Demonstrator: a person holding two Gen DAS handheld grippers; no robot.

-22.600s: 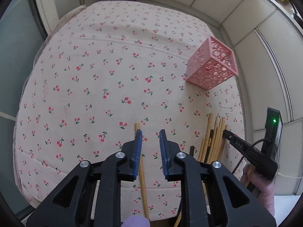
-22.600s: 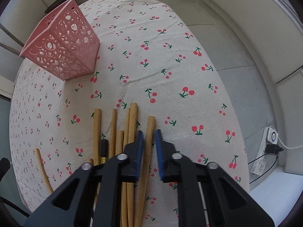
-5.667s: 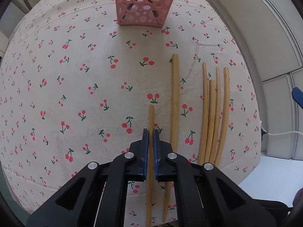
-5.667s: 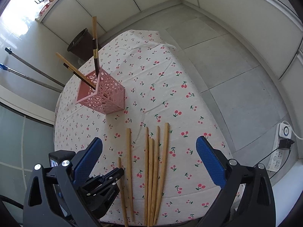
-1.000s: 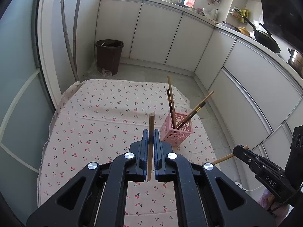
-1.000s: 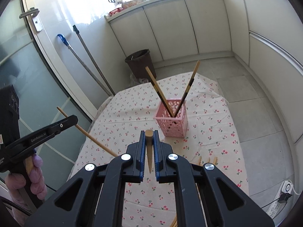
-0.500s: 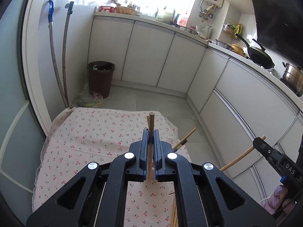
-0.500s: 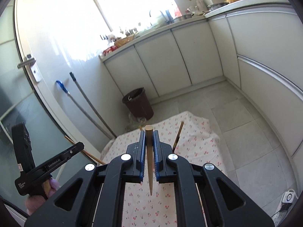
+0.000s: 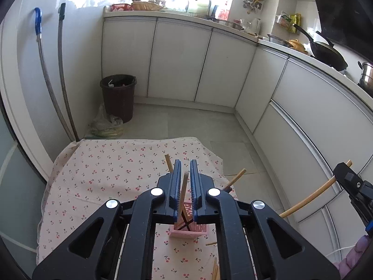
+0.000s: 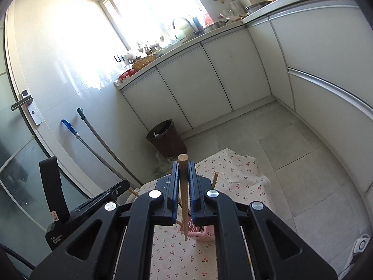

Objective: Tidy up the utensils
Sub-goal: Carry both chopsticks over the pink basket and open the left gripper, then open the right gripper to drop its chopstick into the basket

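Note:
In the left wrist view my left gripper [image 9: 184, 163] hangs over the pink lattice holder [image 9: 186, 232] on the cherry-print tablecloth [image 9: 105, 175]. Its jaws are opening. A wooden chopstick [image 9: 184, 189] leans loose between the pads, with a gap on each side and its lower end in the holder. Two more chopsticks [image 9: 235, 177] stick out of the holder. My right gripper [image 10: 183, 164] is shut on another chopstick [image 10: 183, 186], held upright, point down, above the holder [image 10: 200, 233]. The right gripper [image 9: 345, 175] also shows at the left wrist view's right edge.
Loose chopsticks [image 9: 215, 268] lie on the cloth near the front edge. Beyond the table are a brown bin [image 9: 119, 98], two mop handles [image 9: 46, 70] against the wall and white cabinets [image 9: 177, 60]. A power strip [image 10: 360, 245] sits on the floor at the right.
Both grippers rose and came over the holder. The left jaws parted a little, and its chopstick slid down from above the fingertips to below them.

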